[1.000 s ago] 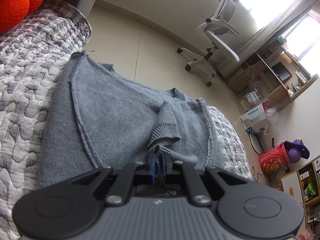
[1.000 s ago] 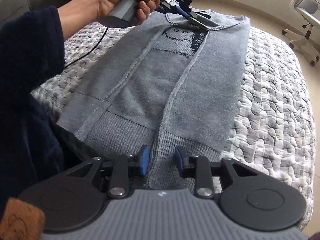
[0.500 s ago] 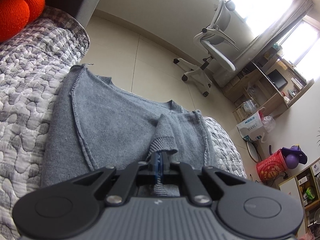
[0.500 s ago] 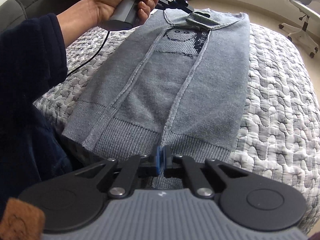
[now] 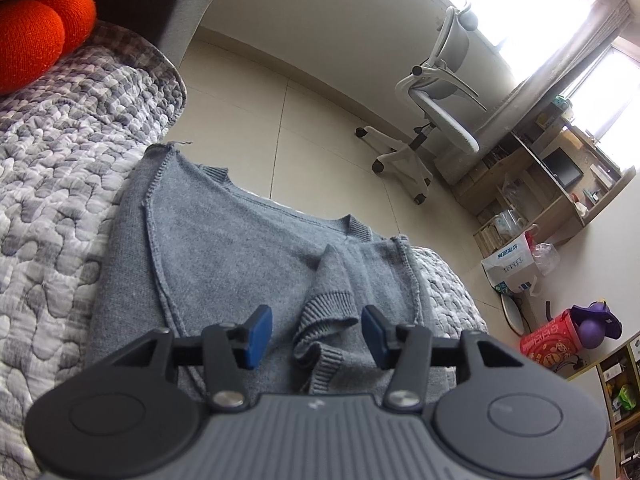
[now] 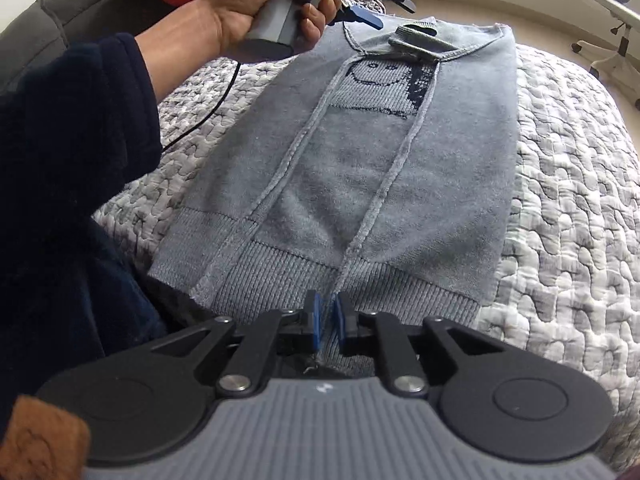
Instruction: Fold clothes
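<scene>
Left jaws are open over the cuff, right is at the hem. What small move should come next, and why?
Probably the left gripper should go down to the hem beside the right gripper. Its jaws stand open around the sleeve cuff, holding nothing, while the right is shut on the sweater hem. Both sleeves lie folded in, so lifting the hem toward the collar looks due.

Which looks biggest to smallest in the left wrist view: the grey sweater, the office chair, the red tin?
As they appear in that view:
1. grey sweater, by far the largest, though it lies nearest the camera.
2. office chair.
3. red tin, smallest; it stands far off by the wall, so its true size is unsure.
</scene>
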{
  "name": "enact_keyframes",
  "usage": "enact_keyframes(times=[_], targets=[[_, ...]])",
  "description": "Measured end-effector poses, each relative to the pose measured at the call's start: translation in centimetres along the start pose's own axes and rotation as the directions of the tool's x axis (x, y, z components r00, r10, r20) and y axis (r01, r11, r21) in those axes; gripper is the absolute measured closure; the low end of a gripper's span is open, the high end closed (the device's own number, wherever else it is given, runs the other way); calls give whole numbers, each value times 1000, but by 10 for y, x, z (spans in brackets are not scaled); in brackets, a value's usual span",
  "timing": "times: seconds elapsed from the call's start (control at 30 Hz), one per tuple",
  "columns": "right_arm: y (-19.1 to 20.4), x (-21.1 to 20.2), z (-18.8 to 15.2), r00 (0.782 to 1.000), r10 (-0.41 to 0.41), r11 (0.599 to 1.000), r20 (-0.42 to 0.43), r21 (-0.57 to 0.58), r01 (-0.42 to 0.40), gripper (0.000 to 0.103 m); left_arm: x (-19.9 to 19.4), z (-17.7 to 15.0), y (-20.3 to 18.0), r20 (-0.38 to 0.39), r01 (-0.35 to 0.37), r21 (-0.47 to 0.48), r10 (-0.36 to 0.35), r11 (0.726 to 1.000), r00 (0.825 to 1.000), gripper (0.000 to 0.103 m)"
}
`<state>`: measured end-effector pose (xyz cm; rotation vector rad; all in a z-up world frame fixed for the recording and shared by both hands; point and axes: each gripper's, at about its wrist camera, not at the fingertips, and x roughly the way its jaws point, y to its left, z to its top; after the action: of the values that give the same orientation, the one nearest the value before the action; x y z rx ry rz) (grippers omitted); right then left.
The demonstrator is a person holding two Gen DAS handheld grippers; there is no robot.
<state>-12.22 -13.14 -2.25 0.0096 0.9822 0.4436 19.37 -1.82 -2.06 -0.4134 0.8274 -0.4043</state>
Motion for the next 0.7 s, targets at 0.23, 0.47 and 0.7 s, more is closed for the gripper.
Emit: enact_keyframes(times=[0.23, 0.47, 0.7], targets=[[-33, -29, 41, 992, 28, 996, 125, 78, -38, 88, 19, 0, -16, 4, -16, 118, 16, 993, 1000, 51], [-85, -42, 102, 982, -28, 995, 186, 97, 10, 66, 36, -2, -23, -3, -36, 172, 38, 984, 999, 52], [-109, 21, 122, 994, -19, 998, 107, 57, 13, 66, 30, 3, -7, 26, -23, 107, 20, 994, 999, 97]])
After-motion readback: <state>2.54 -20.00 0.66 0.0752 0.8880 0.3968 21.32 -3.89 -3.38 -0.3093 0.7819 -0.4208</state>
